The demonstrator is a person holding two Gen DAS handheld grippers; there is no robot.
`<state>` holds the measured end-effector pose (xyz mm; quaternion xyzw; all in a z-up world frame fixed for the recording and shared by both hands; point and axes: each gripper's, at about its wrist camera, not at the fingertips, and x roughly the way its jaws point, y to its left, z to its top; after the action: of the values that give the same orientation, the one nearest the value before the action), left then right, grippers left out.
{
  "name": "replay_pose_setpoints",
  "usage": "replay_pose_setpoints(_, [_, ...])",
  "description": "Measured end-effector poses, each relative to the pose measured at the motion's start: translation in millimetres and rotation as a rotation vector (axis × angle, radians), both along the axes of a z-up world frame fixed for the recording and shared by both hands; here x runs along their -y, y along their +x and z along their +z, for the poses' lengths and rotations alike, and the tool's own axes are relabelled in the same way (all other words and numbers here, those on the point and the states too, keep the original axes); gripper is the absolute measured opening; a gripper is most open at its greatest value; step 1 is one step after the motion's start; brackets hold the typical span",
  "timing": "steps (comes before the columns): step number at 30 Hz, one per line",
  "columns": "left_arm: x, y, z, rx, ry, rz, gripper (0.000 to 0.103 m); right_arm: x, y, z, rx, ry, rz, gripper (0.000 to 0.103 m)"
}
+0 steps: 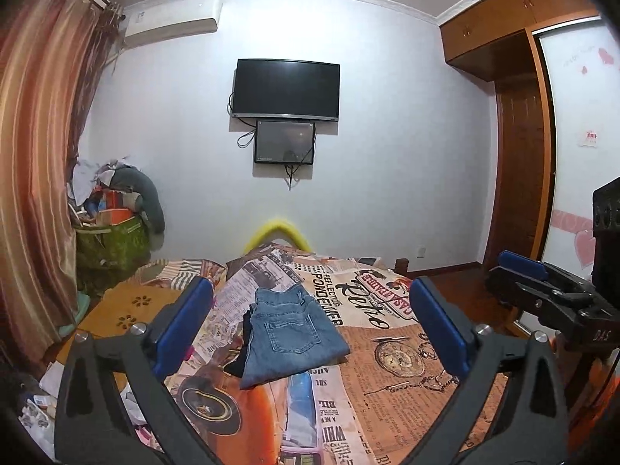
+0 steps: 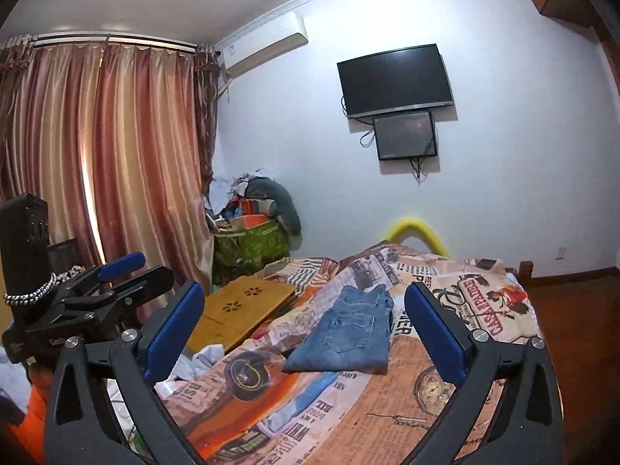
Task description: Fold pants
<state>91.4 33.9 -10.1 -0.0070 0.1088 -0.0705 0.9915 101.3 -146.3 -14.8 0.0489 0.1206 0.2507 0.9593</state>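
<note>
The folded blue denim pants (image 1: 288,335) lie on the newspaper-print bedspread (image 1: 407,379), centre frame ahead of both wide-open, empty grippers, left gripper (image 1: 310,333) and right gripper (image 2: 304,335), long axis running away.

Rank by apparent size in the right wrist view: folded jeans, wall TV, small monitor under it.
1. Wall TV
2. Folded jeans, close to the TV in apparent size, and nearer the camera
3. Small monitor

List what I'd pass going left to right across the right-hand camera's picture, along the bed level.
left gripper → wooden lap desk → folded jeans → rooster print on the bedspread → wooden floor
</note>
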Motion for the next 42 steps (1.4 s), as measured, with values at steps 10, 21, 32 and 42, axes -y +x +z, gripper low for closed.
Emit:
replay_pose_setpoints(10, [3.0, -0.7, -2.3, 0.003, 0.006, -0.003, 0.103, 0.6, -1.9, -1.6, -0.01, -0.006, -0.01, 0.103])
replay_pose_setpoints(21, [2.5, -1.3, -3.1, 0.003, 0.008, -0.005, 0.103, -0.2, -2.9, -0.5, -0.012, -0.01, -0.017, 0.103])
replay_pose_setpoints(32, [2.6, -0.9, -1.5, 0.005, 0.011, -0.009, 0.103, -2.8, -3.8, 2.4, -0.012, -0.01, -0.016, 0.103])
replay_pose_setpoints(42, [4.8, -2.3, -2.4, 0.007, 0.019, -0.016, 0.103, -3.6, -6.0, 2.2, -0.015, -0.017, -0.032, 0.103])
